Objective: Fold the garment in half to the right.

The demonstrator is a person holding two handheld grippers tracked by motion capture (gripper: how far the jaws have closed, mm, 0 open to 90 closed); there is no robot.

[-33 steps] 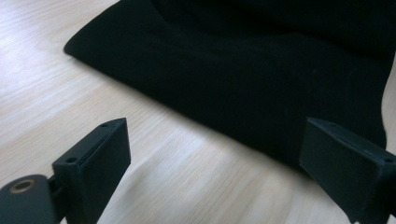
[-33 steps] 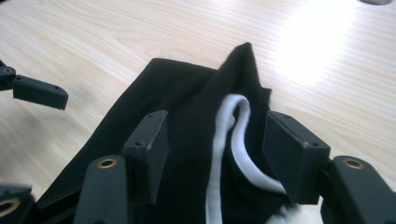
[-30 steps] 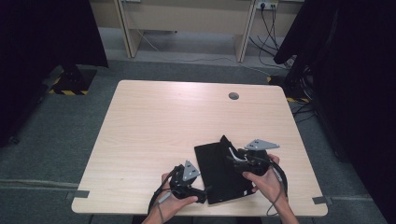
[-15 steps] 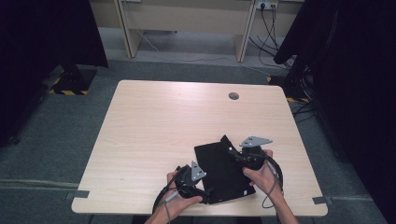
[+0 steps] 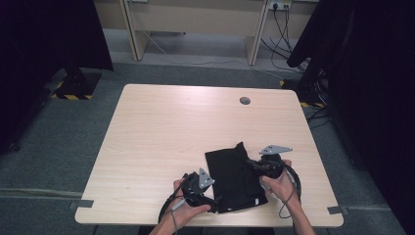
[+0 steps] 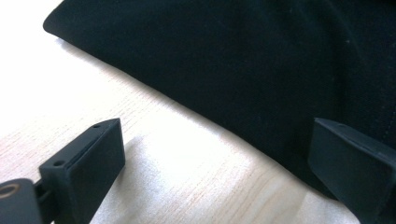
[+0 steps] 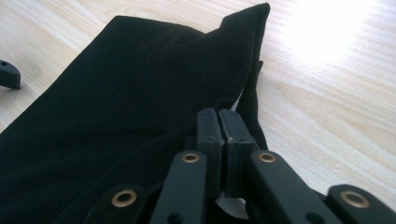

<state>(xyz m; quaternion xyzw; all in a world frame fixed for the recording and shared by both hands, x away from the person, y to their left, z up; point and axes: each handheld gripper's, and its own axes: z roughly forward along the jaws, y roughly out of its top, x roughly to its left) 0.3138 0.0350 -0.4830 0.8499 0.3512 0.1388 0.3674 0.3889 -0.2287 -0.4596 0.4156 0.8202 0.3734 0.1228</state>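
A black cloth (image 5: 235, 176) lies folded on the near right part of the wooden table (image 5: 161, 132). My right gripper (image 5: 250, 161) comes in from the cloth's right side. In the right gripper view its jaws (image 7: 219, 116) stand together, pinching a raised fold at the cloth's (image 7: 116, 93) edge. My left gripper (image 5: 214, 201) lies at the cloth's near left edge. Its jaws (image 6: 215, 135) are wide apart on the tabletop, one fingertip (image 6: 100, 140) on bare wood, the other against the cloth (image 6: 233, 56).
A round cable hole (image 5: 244, 101) sits near the table's far edge. Dark curtains and stands flank the table. A desk frame with trailing cables stands behind it. One tip of the left gripper (image 7: 9, 74) shows beyond the cloth in the right gripper view.
My right gripper has sunk a little onto the cloth's right edge. The left gripper has stayed beside the cloth's near left edge.
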